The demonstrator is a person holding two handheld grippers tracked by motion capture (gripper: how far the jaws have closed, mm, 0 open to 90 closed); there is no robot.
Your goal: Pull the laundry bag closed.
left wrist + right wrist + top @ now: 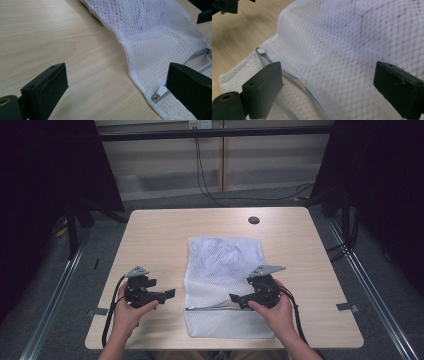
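Mesh laundry bag, white and lying flat, sits in the middle of the near half of the table, its long axis running from the person's edge toward the far side. A grey zipper crosses it near the person's end, running side to side, and its small pull lies at the bag's left edge.

Right gripper hovers over the zipper on the bag's right part, held in the right hand with the forearm coming in from the bottom edge; its jaws stand spread wide and pinch nothing, with mesh and zipper seen between them in the right gripper view. Left gripper is held by the left hand just beside the bag's left edge, pointing right toward it; its jaws are also spread apart, and in the left gripper view they frame bare wood and the bag's hem.

Farther off, a dark round grommet hole sits near the table's far edge, well apart from the bag. Black cables hang down the wall beyond.
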